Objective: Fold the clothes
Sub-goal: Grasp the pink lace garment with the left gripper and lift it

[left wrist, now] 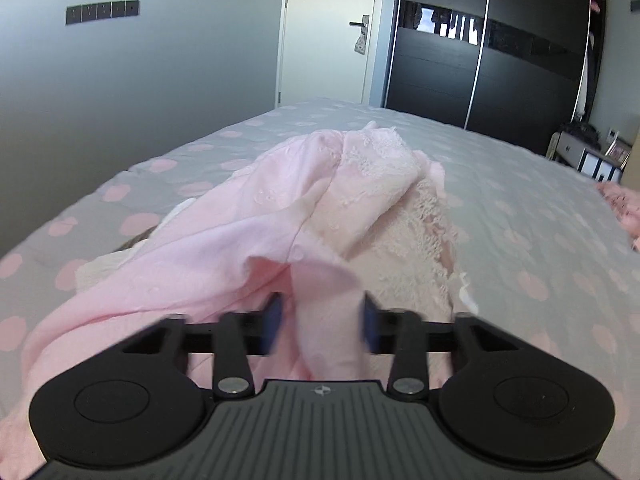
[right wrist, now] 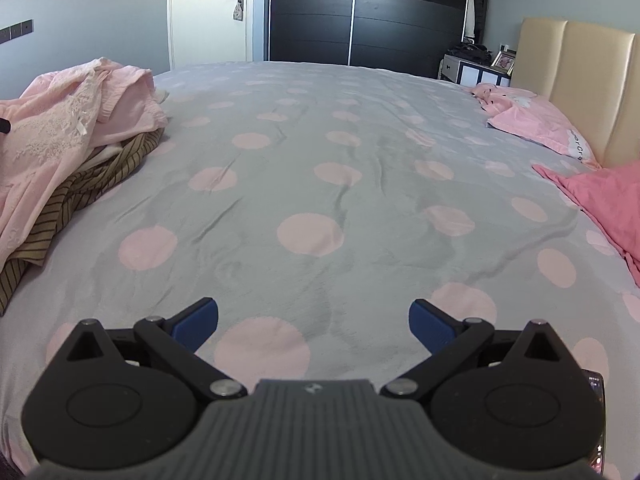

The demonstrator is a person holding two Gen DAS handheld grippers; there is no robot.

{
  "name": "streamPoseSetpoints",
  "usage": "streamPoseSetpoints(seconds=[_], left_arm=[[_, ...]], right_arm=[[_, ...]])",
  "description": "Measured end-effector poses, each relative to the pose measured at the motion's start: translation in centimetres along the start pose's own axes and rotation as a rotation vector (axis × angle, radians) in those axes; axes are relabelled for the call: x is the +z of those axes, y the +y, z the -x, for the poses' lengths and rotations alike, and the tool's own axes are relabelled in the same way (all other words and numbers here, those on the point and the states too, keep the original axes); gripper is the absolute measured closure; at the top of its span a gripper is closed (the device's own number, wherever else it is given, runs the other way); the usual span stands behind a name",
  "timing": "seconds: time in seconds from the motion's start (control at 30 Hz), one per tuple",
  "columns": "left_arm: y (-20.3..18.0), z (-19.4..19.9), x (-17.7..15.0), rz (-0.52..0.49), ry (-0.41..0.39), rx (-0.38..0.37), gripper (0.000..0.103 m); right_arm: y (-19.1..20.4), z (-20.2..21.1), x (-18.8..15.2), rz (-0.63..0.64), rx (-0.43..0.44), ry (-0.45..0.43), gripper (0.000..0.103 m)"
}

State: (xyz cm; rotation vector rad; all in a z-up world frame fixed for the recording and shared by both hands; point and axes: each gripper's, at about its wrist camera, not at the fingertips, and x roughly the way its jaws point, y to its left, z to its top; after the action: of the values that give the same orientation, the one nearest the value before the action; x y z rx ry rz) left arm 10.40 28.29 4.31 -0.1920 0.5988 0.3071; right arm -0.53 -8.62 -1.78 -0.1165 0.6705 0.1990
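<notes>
The bed (right wrist: 320, 152), under a grey cover with pink dots, fills most of both views, its middle lying bare in the right wrist view. The heap of clothes (right wrist: 68, 128) sits at the left edge of that view: a pink garment (left wrist: 304, 200) with lace panels crumpled on top, and a brown striped garment (right wrist: 80, 196) partly under it, none of it lying folded. Two pillows (right wrist: 540, 120) rest at the upper right by the headboard. In the left wrist view the pink garment takes the centre, and the left gripper (left wrist: 322, 322) has a bunch of its cloth between its blue pads, the jaws roughly half closed around it; motion blur there hides whether they pinch it firmly. The right gripper (right wrist: 314, 324) hangs low over the bare cover at the bottom of its view, spread wide and holding nothing. The main risk, as I judge it, is that a lift with only a loose bunch caught lets the thin cloth slip out, or drags the striped garment along with it; the lace could also snag on a pad.
</notes>
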Motion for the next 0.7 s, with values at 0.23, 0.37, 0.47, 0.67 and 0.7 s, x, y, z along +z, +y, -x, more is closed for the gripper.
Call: streamPoseSetpoints(seconds=[0.23, 0.37, 0.47, 0.67, 0.7], left_arm=[[-4.0, 2.2, 0.8, -0.07, -0.058, -0.156, 0.101], [-8.6, 5.2, -0.2, -0.163, -0.064, -0.311, 0.101], [-12.2, 7.3, -1.5, -0.25, -0.063, -0.436, 0.102], [-17.4, 10.0, -5.8, -0.337, 0.026, -0.628, 0.102], [-17.9, 10.2, -6.6, -0.352, 0.049, -0.644, 0.102]], right_arm=[[-0.4, -0.3, 0.0, -0.023, -0.012, 0.006, 0.001], [-0.7, 0.3, 0.1, -0.023, -0.018, -0.008, 0.001], [-1.1, 0.8, 0.1, -0.03, -0.024, -0.016, 0.001], [-1.9, 2.1, 0.8, -0.037, -0.042, -0.023, 0.001], [-2.1, 2.4, 0.9, -0.04, -0.048, -0.029, 0.001]])
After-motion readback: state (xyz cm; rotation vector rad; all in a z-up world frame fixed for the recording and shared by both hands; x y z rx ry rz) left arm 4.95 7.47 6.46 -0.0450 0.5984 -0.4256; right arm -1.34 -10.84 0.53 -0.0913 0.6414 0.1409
